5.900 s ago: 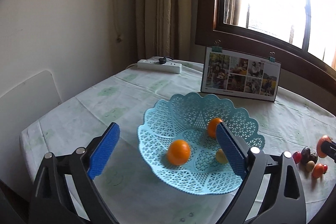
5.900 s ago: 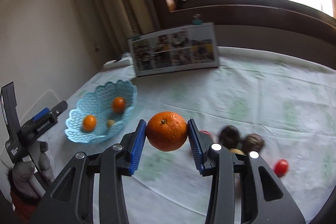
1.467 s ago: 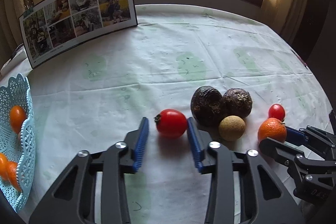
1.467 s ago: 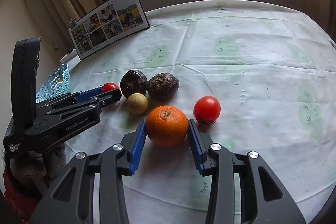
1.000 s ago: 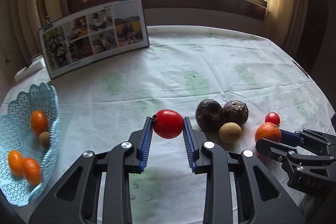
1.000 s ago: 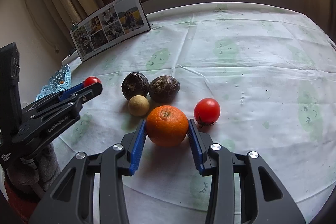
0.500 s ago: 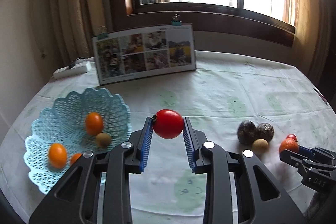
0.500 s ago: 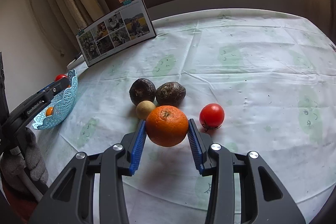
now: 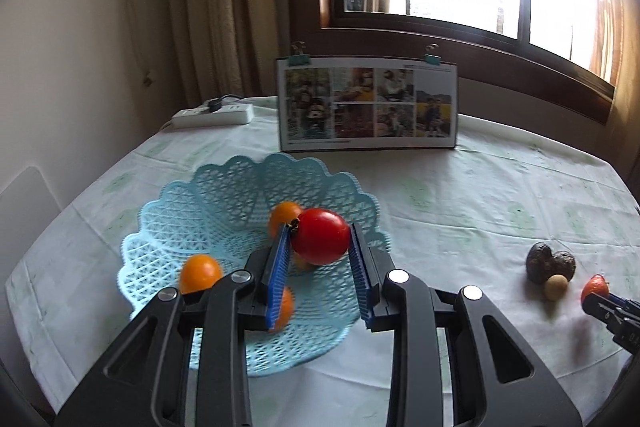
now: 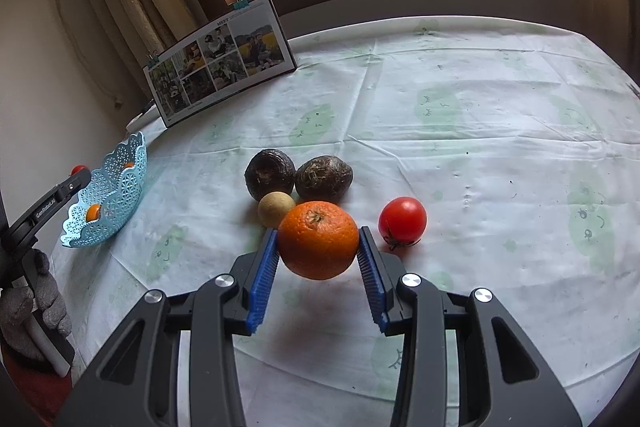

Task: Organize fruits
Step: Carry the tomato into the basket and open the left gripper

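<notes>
Tomato (image 9: 320,236) is sitting clamped in left gripper (image 9: 318,259), hanging over basket (image 9: 224,195) centre; free mesh lying toward 10 o'clock. Right gripper (image 10: 318,251) is gripping orange (image 10: 318,245) above cloth, basket far off at 9 o'clock.

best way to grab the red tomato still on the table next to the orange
Grip the red tomato across its round middle, coming from above. Its stem lies low at the front left, and the orange held in the right gripper crowds its left side.
</notes>
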Demonstrator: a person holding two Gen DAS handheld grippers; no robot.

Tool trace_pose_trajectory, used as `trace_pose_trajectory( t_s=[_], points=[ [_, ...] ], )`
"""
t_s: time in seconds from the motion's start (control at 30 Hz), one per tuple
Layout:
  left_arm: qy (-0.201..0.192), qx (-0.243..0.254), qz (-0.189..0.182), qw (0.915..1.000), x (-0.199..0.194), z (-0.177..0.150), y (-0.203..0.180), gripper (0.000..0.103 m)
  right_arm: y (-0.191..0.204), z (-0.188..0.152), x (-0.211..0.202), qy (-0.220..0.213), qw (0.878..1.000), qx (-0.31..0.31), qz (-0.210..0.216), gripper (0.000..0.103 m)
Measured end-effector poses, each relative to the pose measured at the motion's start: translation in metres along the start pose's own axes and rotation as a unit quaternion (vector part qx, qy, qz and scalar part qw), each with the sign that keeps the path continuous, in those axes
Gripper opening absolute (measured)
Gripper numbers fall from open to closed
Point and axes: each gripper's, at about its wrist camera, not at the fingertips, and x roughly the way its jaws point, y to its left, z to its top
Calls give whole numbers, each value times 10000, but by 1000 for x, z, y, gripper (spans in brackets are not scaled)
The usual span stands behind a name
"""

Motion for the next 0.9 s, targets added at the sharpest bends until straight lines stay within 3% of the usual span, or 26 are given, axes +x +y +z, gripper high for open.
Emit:
trace_pose_trajectory(
  t_s=[0.23, 0.43, 0.5, 0.53, 0.57, 0.73, 0.9],
  points=[
    [72, -212, 277, 9994, 0, -7, 28, 30, -1, 0, 0, -7, 10000, 8, -13, 41],
    [160, -264, 273, 9991, 0, -14, 35, 32, -3, 0, 0, -32, 10000, 22, -65, 41],
    [191, -323, 270, 9989, 0, -16, 39, 56, -2, 0, 0, -60, 9999, 27, -87, 41],
    [190, -380, 291, 9987, -1, -16, 41, 81, -1, 0, -1, -86, 9999, 25, -108, 41],
    [133, -480, 325, 9982, -3, -17, 46, 89, 1, 0, -2, -118, 9999, 8, -124, 41],
    [-78, -634, 562, 9964, -11, -20, 62, 89, 16, 6, -7, -223, 9997, -36, -19, 41],
    [-209, -682, 839, 9939, -16, -25, 77, 89, 55, 15, -6, -290, 9985, -388, 246, 41]
  ],
)
